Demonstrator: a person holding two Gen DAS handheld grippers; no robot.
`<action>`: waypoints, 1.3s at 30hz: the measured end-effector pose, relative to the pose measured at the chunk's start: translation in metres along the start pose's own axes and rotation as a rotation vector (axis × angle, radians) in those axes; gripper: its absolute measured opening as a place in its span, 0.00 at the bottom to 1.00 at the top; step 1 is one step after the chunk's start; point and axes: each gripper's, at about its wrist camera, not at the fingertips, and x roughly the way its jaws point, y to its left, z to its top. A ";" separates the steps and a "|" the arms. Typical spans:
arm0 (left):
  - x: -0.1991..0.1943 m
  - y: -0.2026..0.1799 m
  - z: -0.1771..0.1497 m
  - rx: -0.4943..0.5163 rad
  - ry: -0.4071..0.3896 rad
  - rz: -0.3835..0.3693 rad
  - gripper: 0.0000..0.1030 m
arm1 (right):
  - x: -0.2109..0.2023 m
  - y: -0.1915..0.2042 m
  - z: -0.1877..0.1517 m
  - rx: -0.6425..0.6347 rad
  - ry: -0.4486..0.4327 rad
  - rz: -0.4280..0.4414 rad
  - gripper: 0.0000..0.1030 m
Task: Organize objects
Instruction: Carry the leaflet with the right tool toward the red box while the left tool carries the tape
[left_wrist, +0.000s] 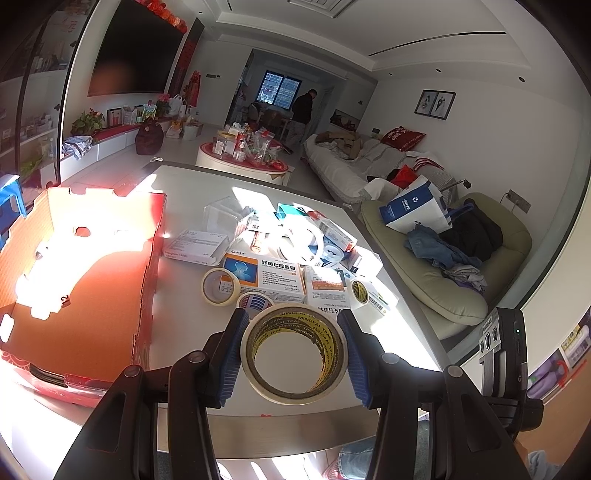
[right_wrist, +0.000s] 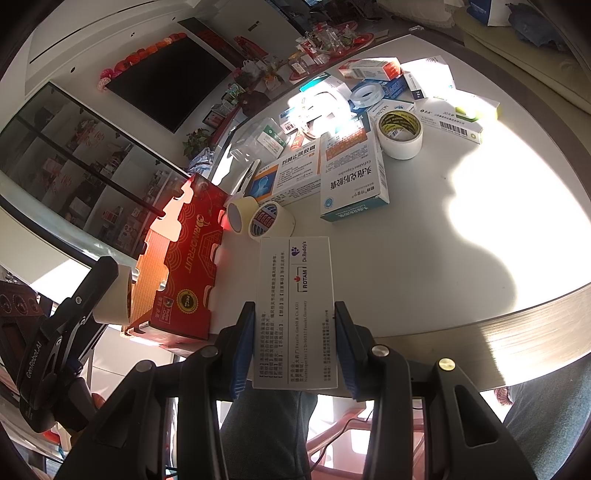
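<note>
Red cardboard tray (left_wrist: 85, 280) sits empty at the worktop's (left_wrist: 184, 332) left while our left gripper (left_wrist: 293, 347) holds a tape roll (left_wrist: 295, 350) and our right gripper (right_wrist: 295, 343) a white box (right_wrist: 295, 314), so most boxes (left_wrist: 266, 275) and rolls (left_wrist: 219, 286) remain unsorted.

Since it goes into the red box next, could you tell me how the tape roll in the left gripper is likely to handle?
The tape roll is a hollow ring, so probably light. Held across its curved rim, it might slip or pivot. Set on edge, it would likely roll.
</note>
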 end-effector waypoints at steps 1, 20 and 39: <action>0.000 0.000 0.000 0.000 0.000 0.000 0.52 | 0.000 0.000 0.000 0.000 0.000 0.000 0.38; -0.001 0.001 0.003 0.000 -0.001 0.003 0.52 | 0.000 0.000 0.001 0.000 0.002 0.000 0.38; -0.024 0.045 0.018 -0.024 -0.100 0.165 0.52 | 0.015 0.039 0.014 -0.074 0.024 0.068 0.38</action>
